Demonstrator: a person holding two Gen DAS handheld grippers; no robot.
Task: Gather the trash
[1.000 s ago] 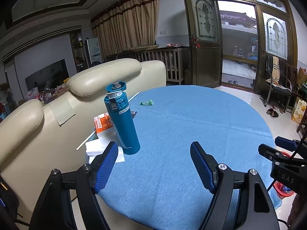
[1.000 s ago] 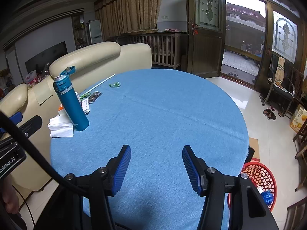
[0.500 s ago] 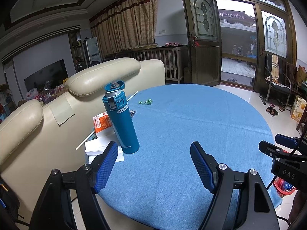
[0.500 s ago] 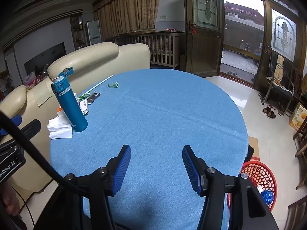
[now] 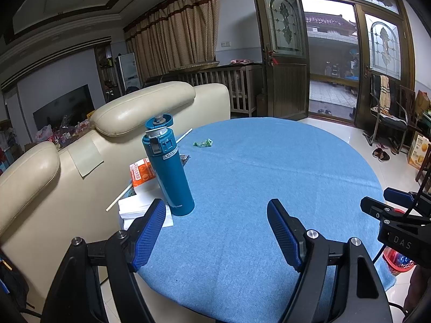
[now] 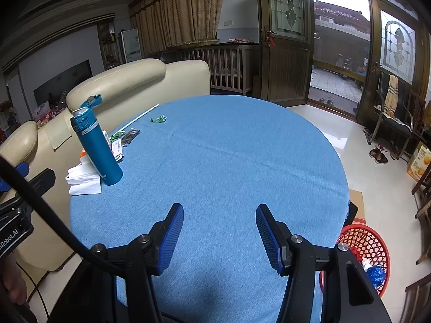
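A round table with a blue cloth (image 5: 269, 167) (image 6: 229, 156) holds scattered trash at its far left: a crumpled green wrapper (image 5: 203, 143) (image 6: 158, 119), a long white straw (image 5: 183, 136) (image 6: 140, 117), an orange packet (image 5: 141, 172), small dark wrappers (image 6: 126, 137) and a stack of white tissues (image 5: 134, 207) (image 6: 83, 177). My left gripper (image 5: 215, 210) hovers open over the near table edge with nothing between its fingers. My right gripper (image 6: 219, 215) is open and empty too, above the near right part of the cloth. A red mesh bin (image 6: 366, 250) (image 5: 396, 258) with some trash stands on the floor, right of the table.
A tall teal flask (image 5: 168, 167) (image 6: 95, 145) with its lid flipped up stands beside the tissues. A cream leather sofa (image 5: 80, 148) backs against the table's left side. A chair (image 6: 390, 113) and slippers (image 6: 378, 156) are on the tiled floor to the right.
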